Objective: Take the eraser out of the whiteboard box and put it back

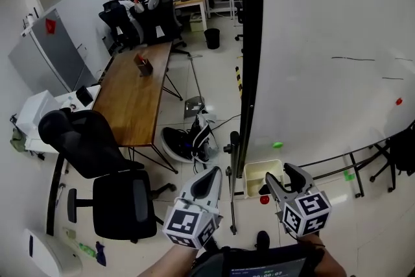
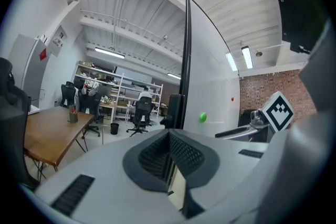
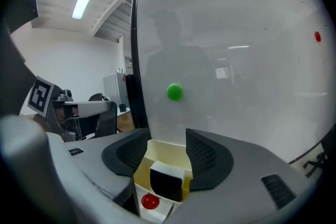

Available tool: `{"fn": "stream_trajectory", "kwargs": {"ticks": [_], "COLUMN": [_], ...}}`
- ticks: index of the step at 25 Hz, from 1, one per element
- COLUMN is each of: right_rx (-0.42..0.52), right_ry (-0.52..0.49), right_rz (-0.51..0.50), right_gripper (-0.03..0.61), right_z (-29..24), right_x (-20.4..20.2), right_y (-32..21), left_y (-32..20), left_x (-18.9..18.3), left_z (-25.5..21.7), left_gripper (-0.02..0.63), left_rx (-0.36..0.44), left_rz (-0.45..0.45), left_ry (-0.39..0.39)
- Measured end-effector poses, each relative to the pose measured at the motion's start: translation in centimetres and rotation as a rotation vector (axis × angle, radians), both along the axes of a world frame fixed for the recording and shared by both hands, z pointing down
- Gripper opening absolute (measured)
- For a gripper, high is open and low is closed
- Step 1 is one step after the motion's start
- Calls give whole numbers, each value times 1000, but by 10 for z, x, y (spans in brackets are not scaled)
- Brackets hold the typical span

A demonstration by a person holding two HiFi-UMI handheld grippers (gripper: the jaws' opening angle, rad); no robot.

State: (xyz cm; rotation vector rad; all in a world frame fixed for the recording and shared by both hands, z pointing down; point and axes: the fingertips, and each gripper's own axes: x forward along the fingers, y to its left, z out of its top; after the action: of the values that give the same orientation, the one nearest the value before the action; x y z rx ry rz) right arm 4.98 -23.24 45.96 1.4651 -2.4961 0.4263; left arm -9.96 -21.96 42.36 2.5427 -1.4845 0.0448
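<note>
- Left tongs (image 1: pixel 212 173): pressed together at the tips, nothing pinched between them. They are held to the left of the right tongs and well apart from them, and a marker cube is carried at the rear.
- Right tongs (image 1: pixel 280 177): spread, nothing pinched. They are pointed slightly down at the foot of the whiteboard (image 1: pixel 324 42), and a marker cube is likewise carried at the rear.
- Box (image 3: pixel 160 150): cream, open-topped, set against the lower edge of the whiteboard. It is seen directly ahead of and below the right tongs, framed in the gap between them, and lies ahead and to the right of the left tongs.
- Eraser (image 3: pixel 168 182): a black block with a white top, standing inside the box. It is seen between the spread right tongs but is not touched by either pad.
- Red ball (image 3: pixel 150 201): small and round, at the near end of the box, below the right tongs. Whether it sits in a compartment cannot be told.
- Green magnet (image 3: pixel 175 92): stuck on the whiteboard, above the box and straight ahead of the right tongs.
- Worktop (image 1: pixel 133 100): long and wooden, far ahead and to the left of the left tongs, with a small brown holder on it.
- Chair (image 1: pixel 110 185): black, on the floor just left of the left tongs.
</note>
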Motion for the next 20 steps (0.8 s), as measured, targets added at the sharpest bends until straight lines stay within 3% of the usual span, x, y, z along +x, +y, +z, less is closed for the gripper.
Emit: {"fn": "stream_trajectory", "kwargs": {"ticks": [7,20], "right_rx": [-82,-133], "right_ry": [65,107], "right_rz": [39,74], "right_gripper": [304,303], "right_z": [47,79], "right_x": [0,-7], "right_y": [8,13], "left_y": [4,11], "left_x": [3,12], "left_z": [49,61], "left_gripper": [31,31], "left_rx": [-99,-122], "left_rz": [16,67], "left_ry": [-18,-25]}}
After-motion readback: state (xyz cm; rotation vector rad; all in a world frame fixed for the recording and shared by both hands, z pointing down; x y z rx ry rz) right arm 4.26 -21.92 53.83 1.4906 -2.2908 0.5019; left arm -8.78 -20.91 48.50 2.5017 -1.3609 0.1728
